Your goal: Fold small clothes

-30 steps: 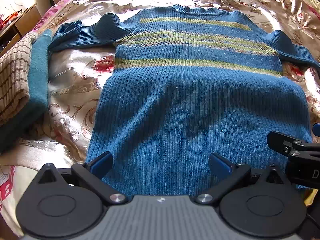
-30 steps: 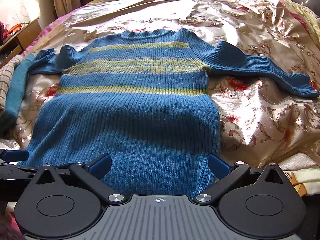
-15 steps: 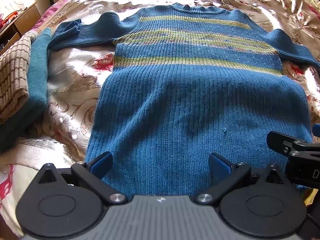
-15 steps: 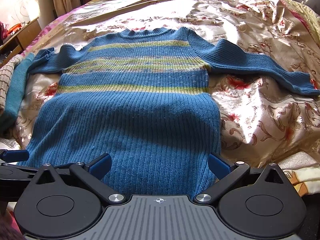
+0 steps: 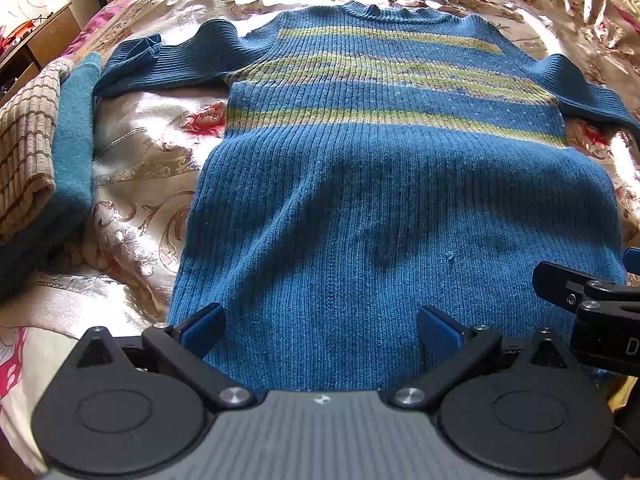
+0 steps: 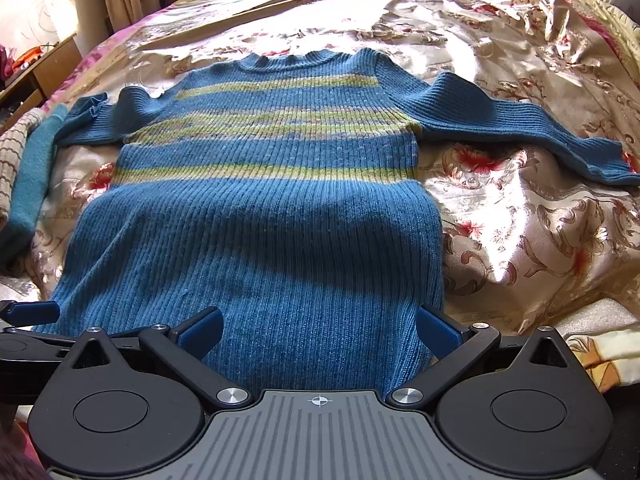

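Sweater [image 5: 384, 200], blue ribbed knit with yellow-green stripes across the chest, lies flat and face up on the floral satin bedspread [image 6: 520, 220], its long axis running straight away from both tools: hem nearest, collar [image 6: 304, 58] farthest. Both sleeves are spread sideways, the left sleeve [image 5: 176, 60] ending with its cuff turned over near a folded pile of clothes [image 5: 44, 152], the right sleeve [image 6: 520, 128] stretched out across the bedspread, well clear of the body. The left gripper [image 5: 320, 326] sits low at the hem, jaws spread wide and holding nothing, its left finger about at the hem's left corner. The right gripper [image 6: 320, 328] is likewise wide open and empty, its right finger just at the hem's right corner. So the two tools stand side by side along the hem, each covering roughly its own half, and the garment extends forward between and beyond them. Whether any finger presses the knit or merely hovers over it cannot be told. Each sleeve lies far up and outward from its own-side tool, so a sleeve fold would call for a forward reach, while a hem-to-collar fold could start from the corners beside the fingers.
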`<state>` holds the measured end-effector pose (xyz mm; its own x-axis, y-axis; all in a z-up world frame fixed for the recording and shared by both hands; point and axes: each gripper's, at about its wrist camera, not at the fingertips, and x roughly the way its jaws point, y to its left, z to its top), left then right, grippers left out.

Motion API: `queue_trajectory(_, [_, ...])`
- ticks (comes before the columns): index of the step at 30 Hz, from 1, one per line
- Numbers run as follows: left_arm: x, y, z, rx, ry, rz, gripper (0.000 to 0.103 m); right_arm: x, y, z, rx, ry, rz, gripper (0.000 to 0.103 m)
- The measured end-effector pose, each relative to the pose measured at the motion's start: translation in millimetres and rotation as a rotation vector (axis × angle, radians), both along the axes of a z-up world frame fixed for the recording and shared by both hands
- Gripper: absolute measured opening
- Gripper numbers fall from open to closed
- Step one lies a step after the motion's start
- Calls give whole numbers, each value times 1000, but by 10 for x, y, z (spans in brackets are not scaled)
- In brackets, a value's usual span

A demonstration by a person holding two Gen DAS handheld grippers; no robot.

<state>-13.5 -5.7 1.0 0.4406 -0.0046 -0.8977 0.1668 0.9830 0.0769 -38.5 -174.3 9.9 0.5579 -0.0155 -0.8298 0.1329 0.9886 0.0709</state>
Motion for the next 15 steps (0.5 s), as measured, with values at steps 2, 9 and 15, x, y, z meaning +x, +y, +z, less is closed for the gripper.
queue_trajectory(2, [0, 0, 0, 0, 0, 0, 103, 2, -2, -3, 1, 2, 0, 103])
queue_trajectory(9, [-8, 2, -15, 0, 3, 2, 103, 6, -10, -15, 8, 11, -1, 103])
queue_trajectory(15, [-17, 6, -27, 0, 8, 2, 103, 12, -20, -32, 17, 18, -3, 103])
